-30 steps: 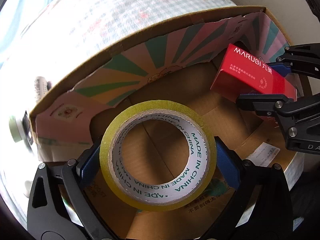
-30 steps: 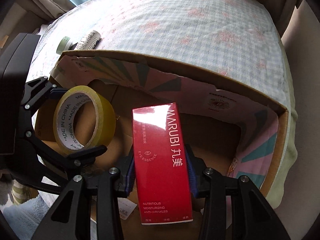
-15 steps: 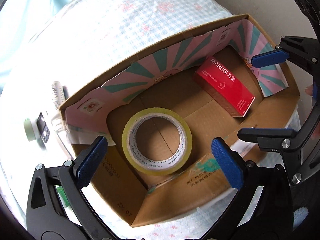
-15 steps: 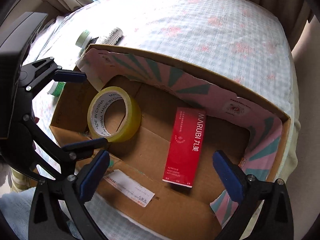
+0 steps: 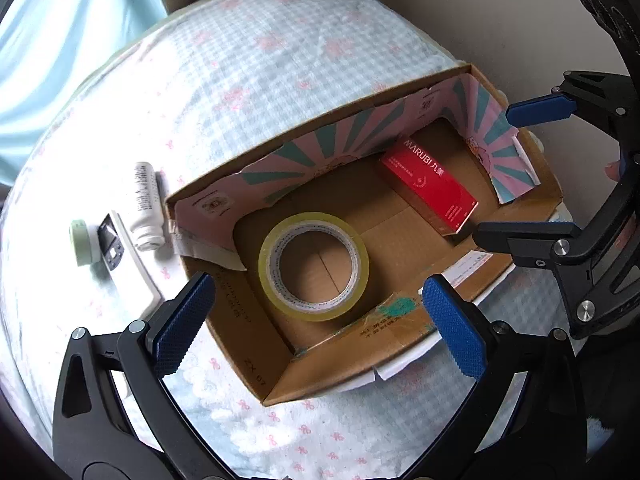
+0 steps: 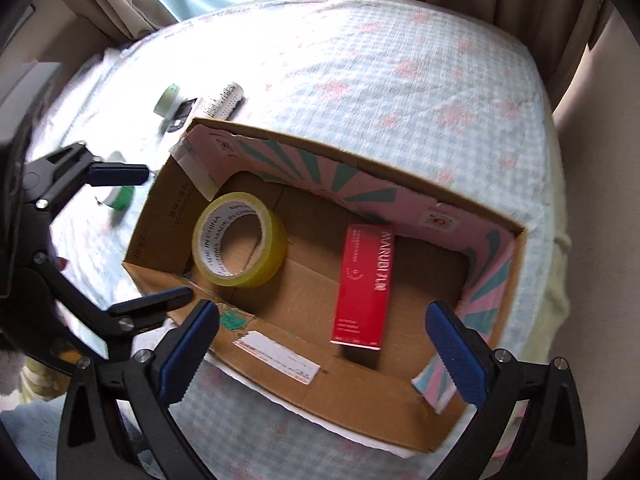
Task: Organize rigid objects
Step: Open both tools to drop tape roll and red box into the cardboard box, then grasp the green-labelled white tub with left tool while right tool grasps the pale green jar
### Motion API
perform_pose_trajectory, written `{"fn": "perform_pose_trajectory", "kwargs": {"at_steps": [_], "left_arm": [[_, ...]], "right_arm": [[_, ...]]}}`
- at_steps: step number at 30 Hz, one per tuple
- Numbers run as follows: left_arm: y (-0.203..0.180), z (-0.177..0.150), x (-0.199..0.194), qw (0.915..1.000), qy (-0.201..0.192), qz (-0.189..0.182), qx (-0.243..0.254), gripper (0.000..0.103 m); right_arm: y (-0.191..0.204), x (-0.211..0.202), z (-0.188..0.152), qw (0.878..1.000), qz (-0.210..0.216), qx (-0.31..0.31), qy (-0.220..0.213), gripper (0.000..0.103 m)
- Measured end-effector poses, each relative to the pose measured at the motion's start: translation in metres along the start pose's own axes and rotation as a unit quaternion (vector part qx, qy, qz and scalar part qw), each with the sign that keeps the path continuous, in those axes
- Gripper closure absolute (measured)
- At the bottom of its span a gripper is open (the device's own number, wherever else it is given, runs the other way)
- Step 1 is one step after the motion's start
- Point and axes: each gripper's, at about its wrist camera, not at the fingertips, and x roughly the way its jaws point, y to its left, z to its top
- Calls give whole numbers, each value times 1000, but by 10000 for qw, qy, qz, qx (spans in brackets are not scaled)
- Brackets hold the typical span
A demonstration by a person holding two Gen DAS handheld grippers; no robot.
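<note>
2 tools: left tool (image 5: 316,316) and right tool (image 6: 324,344) are hanging spread wide, gripping nothing.
Box (image 6: 280,368): sitting on the bed (image 6: 400,60), holding tape roll (image 5: 314,266) and red carton (image 5: 430,188), apart.
Beyond: white bottle (image 5: 146,206) is lying outside.

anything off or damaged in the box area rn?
The cardboard box looks rough: its printed inner lining is torn along the top edge and peeling at the corners. The tape roll and red carton lie flat inside. A white bottle lies outside, beside the box.
</note>
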Motion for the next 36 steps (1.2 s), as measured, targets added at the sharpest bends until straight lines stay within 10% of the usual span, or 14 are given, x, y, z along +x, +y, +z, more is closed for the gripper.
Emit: {"fn": "perform_pose_trajectory", "kwargs": {"at_steps": [16,36], "left_arm": [[47,-60,-138,9896,-847,208,-1146,0],[169,-204,-203,9397,-1277,1094,-2978,0]], "right_arm": [[71,-109,22,9932,-388,137,-1091,1],[199,-141,85,9799,-75,-599,-1901,0]]}}
